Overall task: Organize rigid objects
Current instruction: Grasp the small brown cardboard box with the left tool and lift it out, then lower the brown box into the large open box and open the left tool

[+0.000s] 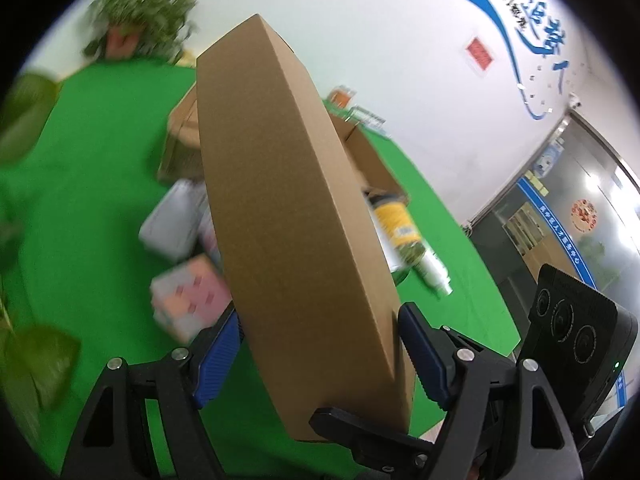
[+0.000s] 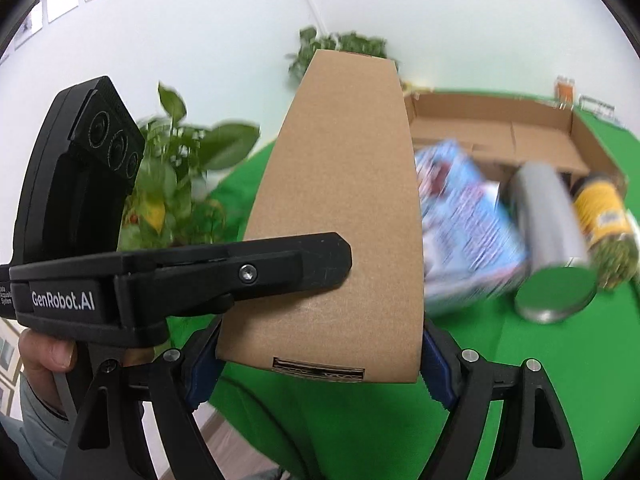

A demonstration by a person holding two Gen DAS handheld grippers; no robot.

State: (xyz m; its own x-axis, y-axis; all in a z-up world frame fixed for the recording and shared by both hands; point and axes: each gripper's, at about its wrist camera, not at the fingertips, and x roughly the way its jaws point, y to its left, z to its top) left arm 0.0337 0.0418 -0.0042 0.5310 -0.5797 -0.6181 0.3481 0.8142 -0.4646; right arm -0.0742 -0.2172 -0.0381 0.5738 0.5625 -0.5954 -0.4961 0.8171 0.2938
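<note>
Gripping the flat cardboard box [image 1: 288,216] from two sides, I am holding it clear of the green tabletop [image 1: 92,184]. In the left wrist view the left gripper [image 1: 320,344] is pinching the box near its lower end, one blue pad [image 1: 218,354] pressed on each narrow side, and the box is filling the middle of the frame from bottom centre to upper centre. In the right wrist view the right gripper [image 2: 320,364] is clamping the near end of the same box [image 2: 340,216], again with blue pads [image 2: 436,368] tight against both sides. The left tool's black finger is lying across the box face at the left of that frame, with a person's thumb [image 2: 48,350] at the lower left.

I judge that I am in the carrying step: the box is up and off the cloth, not yet set anywhere. Behind it, an open shallow carton [image 2: 496,128] is sitting at the upper right of the right wrist view, with a blue packet [image 2: 464,220], a silver can [image 2: 552,240] and a yellow-labelled jar [image 2: 604,212] lying in front of it on the cloth. A pink and white carton [image 1: 192,300] is showing at the left centre of the left wrist view.

Next, I am thinking, both hands must travel together at one pace, keeping the box level so it is not twisting between the two grips. Where it belongs I cannot tell; both views are blurred.
</note>
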